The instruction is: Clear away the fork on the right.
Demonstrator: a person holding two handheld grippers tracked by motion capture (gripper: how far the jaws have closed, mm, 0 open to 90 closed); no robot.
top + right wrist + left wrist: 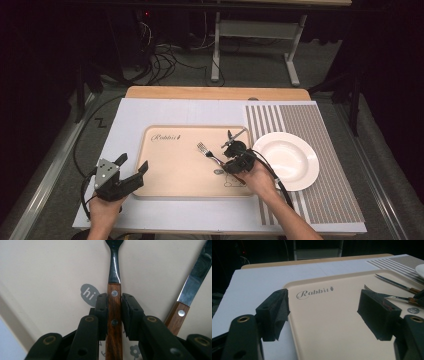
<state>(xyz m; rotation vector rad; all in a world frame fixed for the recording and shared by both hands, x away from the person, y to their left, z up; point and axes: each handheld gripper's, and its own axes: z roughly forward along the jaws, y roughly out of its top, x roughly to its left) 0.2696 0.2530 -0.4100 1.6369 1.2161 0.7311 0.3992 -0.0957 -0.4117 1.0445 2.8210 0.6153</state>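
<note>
I have the right gripper (pixel 235 159) down on the beige tray (pixel 170 175), and its jaws are closed narrow on the wooden handle of the fork (pixel 114 312). In the right gripper view both pads press the handle's sides just below the upper rivet, and the steel neck runs straight up and away from me. The fork's tines (pixel 202 147) show in the high view, pointing toward the tray's far left, with the handle hidden under my gripper. A small grey "hi" speech bubble (pixel 88 293) printed on the tray sits just left of the handle.

The knife (pixel 190 295) lies on the tray just to the right of the fork, its wooden handle and blade slanting away from the fork at the far end. The white plate (pixel 292 160) sits on the striped mat (pixel 320 150), close beside the tray's right edge.

My left gripper (pixel 129 172) hovers at the tray's near left corner, its jaws wide apart with nothing between them; in the left gripper view they frame the "Rabbit" lettering (pixel 315 292). The tray rests on the pale sheet (pixel 130 115) covering the surface.
</note>
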